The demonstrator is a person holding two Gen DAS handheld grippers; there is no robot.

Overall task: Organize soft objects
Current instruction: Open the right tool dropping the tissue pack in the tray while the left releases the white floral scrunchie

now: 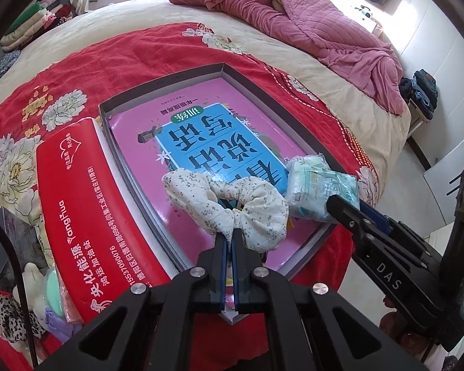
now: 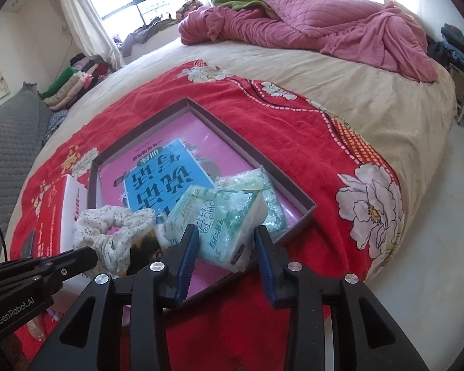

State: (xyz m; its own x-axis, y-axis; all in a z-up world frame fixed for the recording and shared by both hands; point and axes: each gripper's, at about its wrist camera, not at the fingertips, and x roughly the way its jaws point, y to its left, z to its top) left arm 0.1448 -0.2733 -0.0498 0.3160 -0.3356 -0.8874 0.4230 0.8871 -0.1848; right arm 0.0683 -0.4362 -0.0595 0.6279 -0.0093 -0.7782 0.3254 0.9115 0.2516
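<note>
Over the box (image 1: 222, 69), left gripper (image 1: 228, 241) clenched on scrunchie (image 1: 229, 204); right gripper (image 2: 227, 244) released around tissue pack (image 2: 219, 222).

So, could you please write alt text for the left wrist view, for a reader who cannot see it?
The left tool is shut on a white floral scrunchie, holding it over a shallow box lined with a pink and blue book on a red floral blanket. To the right, the right tool meets a tissue pack.

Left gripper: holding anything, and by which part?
Yes: left gripper is shut on the white speckled fabric scrunchie, pinching its near edge.
</note>
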